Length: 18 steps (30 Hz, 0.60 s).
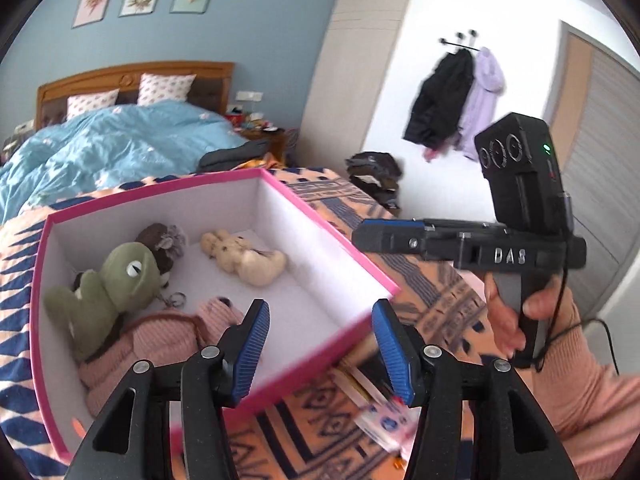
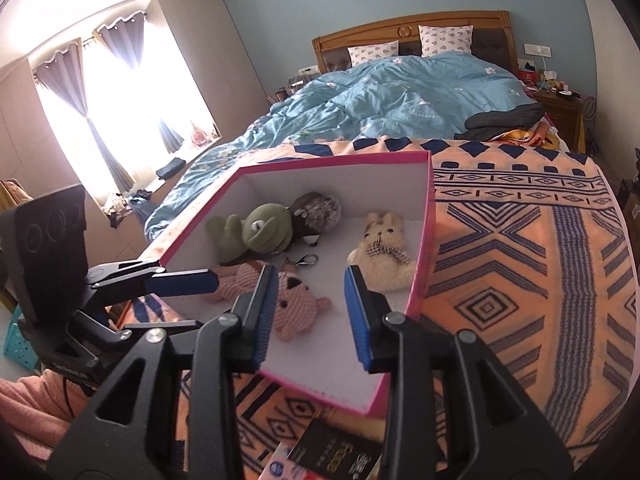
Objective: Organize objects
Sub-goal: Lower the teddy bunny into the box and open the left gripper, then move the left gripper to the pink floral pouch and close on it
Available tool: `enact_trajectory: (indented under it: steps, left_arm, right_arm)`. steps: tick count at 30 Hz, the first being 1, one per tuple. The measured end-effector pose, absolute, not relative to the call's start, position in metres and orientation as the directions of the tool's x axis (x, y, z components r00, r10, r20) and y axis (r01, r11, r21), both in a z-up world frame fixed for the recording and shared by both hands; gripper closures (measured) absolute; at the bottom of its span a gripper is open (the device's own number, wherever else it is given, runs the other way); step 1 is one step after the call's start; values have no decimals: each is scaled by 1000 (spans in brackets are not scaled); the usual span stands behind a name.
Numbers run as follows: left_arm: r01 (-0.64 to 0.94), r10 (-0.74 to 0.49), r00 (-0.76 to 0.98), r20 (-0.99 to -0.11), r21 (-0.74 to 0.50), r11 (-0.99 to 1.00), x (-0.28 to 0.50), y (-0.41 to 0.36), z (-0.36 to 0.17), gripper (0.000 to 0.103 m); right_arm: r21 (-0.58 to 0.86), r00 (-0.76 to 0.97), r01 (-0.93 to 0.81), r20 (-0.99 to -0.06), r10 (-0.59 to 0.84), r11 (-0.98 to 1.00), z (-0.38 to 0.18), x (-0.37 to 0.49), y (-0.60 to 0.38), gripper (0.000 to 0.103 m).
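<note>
left wrist view: the left gripper [image 1: 320, 344] hangs open and empty over the near rim of the pink box [image 1: 376, 276], soft toys inside. right wrist view: the right gripper [image 2: 310, 312] is open too, holding nothing, above the pink bear [image 2: 300, 304]. reaching in carelessly could bump the rim and tip the box on the soft blanket [image 2: 520, 248].

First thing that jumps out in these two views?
The pink-rimmed box on the patterned orange blanket, holding four plush toys: a green frog, a brown one, a cream bunny and a pink bear. Both hand-held grippers, left and right, sit open at its near edge, gripping nothing.
</note>
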State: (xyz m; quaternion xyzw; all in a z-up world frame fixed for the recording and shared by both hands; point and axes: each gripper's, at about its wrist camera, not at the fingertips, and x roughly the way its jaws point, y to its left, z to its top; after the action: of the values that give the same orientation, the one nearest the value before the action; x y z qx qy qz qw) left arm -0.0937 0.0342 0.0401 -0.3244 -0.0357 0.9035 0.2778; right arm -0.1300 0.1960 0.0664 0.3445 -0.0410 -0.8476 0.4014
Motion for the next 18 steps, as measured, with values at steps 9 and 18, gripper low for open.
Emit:
enact_trajectory:
  steps: [9, 18]
  left_arm:
    - [-552, 572, -525, -630, -259, -792, -56, 65, 3, 47]
    - [-724, 649, -391, -652, -217, -654, -18, 118, -9, 47]
  right_arm:
    - [417, -414, 591, -578, -703, -691, 30, -78, 245, 59]
    - [554, -322, 436, -640, -698, -709, -34, -39, 284, 59]
